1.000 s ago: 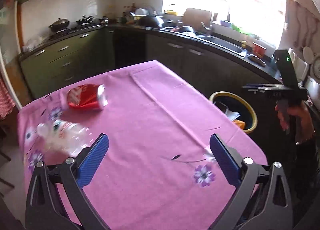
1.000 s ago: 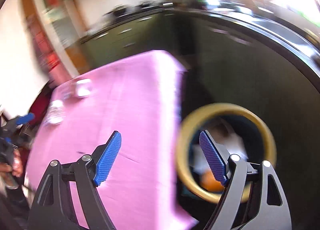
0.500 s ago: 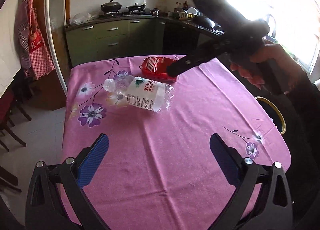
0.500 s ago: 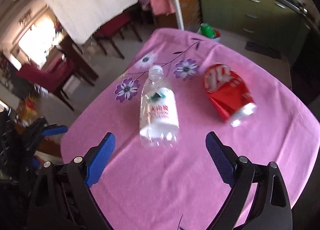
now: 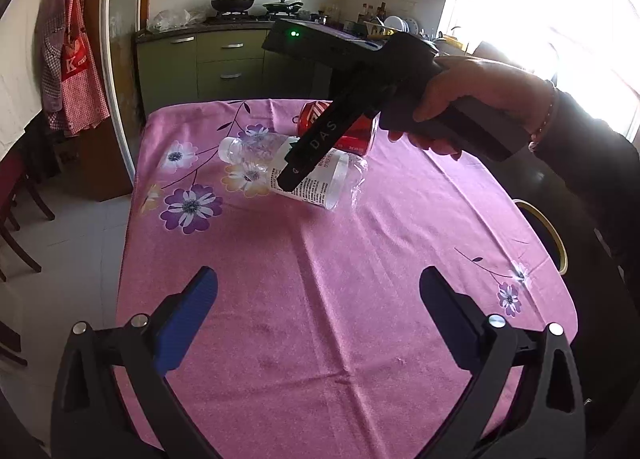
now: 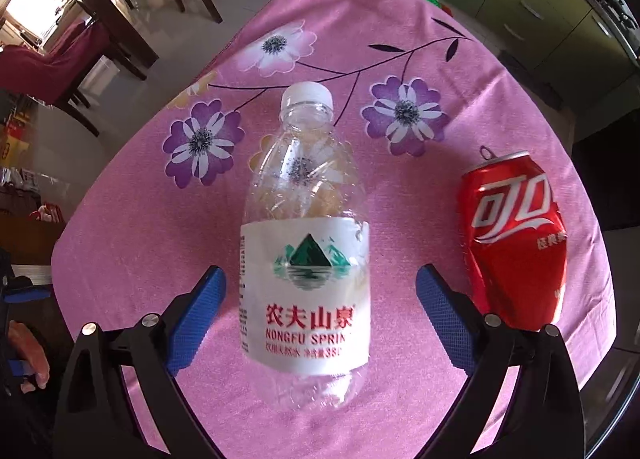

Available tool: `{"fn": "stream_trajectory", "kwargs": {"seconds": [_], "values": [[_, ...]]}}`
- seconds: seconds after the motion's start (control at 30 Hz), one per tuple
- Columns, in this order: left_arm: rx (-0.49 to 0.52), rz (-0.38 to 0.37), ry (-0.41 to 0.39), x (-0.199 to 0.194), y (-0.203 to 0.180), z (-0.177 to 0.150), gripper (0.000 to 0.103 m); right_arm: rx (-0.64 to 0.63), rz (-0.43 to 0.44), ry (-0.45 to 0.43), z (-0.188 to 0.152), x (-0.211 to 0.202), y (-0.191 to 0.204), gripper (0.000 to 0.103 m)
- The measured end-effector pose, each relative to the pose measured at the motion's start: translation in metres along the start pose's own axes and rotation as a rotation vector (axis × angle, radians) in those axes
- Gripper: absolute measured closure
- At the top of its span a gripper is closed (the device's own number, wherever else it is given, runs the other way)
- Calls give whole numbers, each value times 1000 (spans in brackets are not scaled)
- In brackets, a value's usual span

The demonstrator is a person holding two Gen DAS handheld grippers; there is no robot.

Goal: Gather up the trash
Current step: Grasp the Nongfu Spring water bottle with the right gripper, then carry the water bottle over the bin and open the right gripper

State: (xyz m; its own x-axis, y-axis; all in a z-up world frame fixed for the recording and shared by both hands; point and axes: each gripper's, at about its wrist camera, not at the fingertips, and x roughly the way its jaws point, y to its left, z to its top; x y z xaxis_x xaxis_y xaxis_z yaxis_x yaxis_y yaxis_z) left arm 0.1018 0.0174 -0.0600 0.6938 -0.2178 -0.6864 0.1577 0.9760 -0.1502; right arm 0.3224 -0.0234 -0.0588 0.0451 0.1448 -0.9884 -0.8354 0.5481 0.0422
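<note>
An empty clear plastic water bottle (image 6: 306, 243) with a white label lies on its side on the pink flowered tablecloth (image 6: 132, 219). My right gripper (image 6: 320, 299) is open, its two blue pads on either side of the bottle's label, not touching it. A crushed red soda can (image 6: 516, 235) lies just right of the bottle. In the left wrist view the right gripper hangs over the bottle (image 5: 320, 183) and the can (image 5: 352, 131). My left gripper (image 5: 318, 303) is open and empty over the near part of the table.
A black trash bin with a yellow rim (image 5: 550, 235) stands on the floor off the table's right edge. Green kitchen cabinets (image 5: 224, 63) with pans on the stove are behind the table. Dark wooden chairs (image 6: 68, 59) stand on the far side.
My right gripper swung from over the bin to the table and came down around the bottle. The left view turned from the bin side toward the bottle and can.
</note>
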Motion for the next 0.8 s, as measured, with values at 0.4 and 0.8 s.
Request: {"fn": "stream_trajectory", "kwargs": {"seconds": [0.4,0.8], "values": [[-7,-10,5,2,-1,-2,7,-13,0,66,11,23,10,37],[4,-19,8,3,-9,-1,7,33,52,2,-30,1,-3,38]]}}
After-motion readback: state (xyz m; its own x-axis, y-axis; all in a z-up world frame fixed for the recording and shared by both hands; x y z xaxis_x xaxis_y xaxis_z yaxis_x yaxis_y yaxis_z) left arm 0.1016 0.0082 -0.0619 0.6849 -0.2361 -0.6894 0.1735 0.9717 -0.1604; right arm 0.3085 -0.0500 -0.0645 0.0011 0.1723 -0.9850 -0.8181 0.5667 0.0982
